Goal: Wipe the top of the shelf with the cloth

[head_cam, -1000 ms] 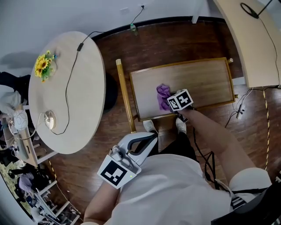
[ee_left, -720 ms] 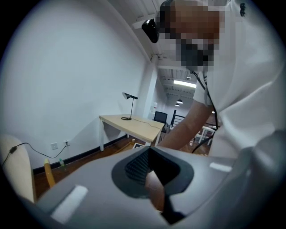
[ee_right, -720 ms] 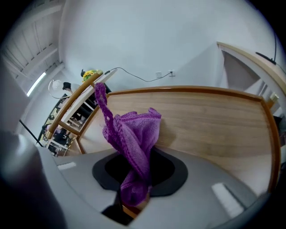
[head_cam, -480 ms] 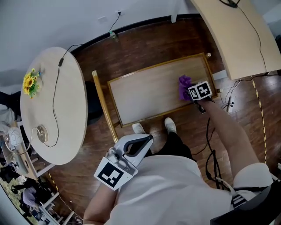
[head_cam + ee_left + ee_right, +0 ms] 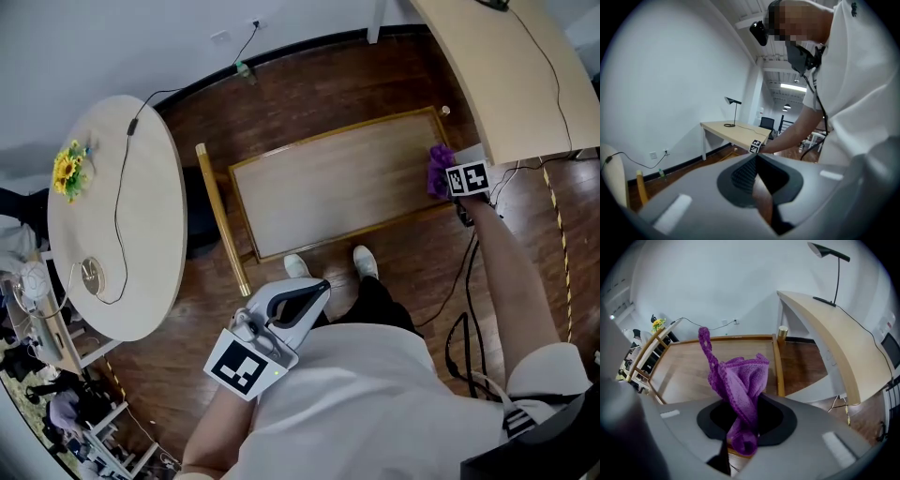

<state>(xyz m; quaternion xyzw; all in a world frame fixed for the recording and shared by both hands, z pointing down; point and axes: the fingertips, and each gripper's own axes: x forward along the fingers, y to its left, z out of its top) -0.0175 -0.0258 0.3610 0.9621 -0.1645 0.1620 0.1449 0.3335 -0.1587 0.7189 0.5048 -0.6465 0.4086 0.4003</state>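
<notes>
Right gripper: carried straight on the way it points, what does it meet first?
Probably the shelf top, with the cloth held by the right gripper touching first; depth is unclear.

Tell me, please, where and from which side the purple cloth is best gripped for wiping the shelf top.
Probably by its bunched middle, from above, as the right tool holds the cloth now: jaws shut on the gathered folds, the loose end free ahead of them to meet the shelf top.

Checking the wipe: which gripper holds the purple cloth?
The right gripper, shut on the purple cloth at the shelf end; the left gripper holds nothing.
</notes>
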